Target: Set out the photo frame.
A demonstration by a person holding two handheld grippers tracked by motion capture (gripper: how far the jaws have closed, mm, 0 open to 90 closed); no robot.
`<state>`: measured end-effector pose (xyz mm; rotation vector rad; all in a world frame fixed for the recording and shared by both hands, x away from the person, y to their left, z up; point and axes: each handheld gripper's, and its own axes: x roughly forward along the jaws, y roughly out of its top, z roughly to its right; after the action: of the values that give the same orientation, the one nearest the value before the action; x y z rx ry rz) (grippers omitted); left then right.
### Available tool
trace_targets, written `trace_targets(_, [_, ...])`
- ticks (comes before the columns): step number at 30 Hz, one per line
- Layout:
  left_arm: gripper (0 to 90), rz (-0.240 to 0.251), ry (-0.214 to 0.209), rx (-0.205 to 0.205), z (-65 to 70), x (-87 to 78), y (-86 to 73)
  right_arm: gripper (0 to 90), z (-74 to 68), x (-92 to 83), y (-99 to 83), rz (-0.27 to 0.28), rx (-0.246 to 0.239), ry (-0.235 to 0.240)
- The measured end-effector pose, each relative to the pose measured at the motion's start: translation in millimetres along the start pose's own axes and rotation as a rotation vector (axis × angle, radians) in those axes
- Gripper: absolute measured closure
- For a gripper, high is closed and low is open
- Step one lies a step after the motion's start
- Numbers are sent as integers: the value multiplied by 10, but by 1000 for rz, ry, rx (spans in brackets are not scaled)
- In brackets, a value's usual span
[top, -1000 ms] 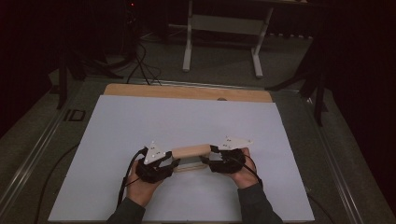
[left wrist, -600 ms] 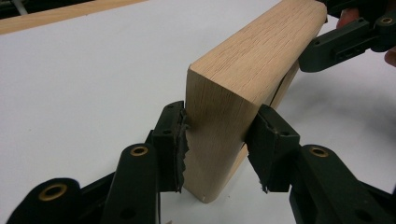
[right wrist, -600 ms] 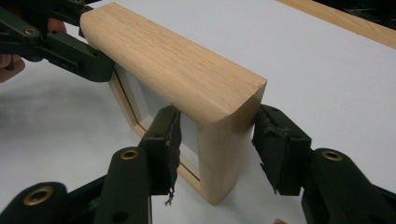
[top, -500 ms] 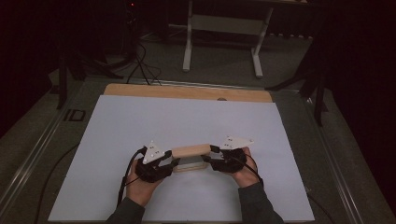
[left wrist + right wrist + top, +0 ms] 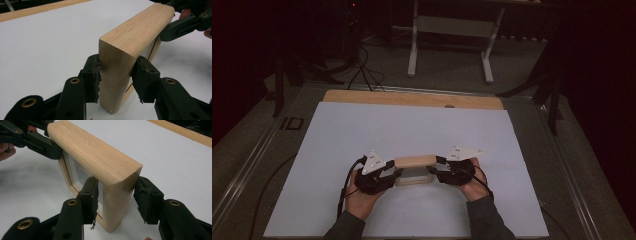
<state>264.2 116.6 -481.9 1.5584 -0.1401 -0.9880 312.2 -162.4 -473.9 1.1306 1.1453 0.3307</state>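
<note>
1. Wooden frame stands upright on its lower edge on the white sheet, near the sheet's front edge and about midway along it.
2. Seen close in the left gripper view, the frame is pale oak with rounded corners and a wide top rail; the right gripper view shows a clear pane set inside it.
3. Left gripper sits at the frame's left end. Its two black pads press on the front and back faces of the upright post there, pinching it.
4. Right gripper sits at the frame's right end. Its jaws have just been closing with the post between them; the near pad lies against the frame's face, and the far pad touches the rounded back corner.
5. Behind the frame, a strip of the wooden table shows along the sheet's far edge.
6. Each gripper is held by a hand that comes in from the frame's near side, sleeves at the bottom edge.
</note>
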Motion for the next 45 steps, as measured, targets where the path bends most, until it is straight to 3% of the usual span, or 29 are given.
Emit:
trace_targets(21, [574, -10, -36, -11, -200, 20, 117, 547, -42, 50, 114, 8, 6, -41])
trace_targets(29, [572, -15, -32, 3, -297, 88, 197, 543, 28, 114, 158, 20, 27, -58])
trace_targets(45, [563, -11, -18, -45, -511, 259, 284, 525, 204, 315, 276, 32, 75, -82])
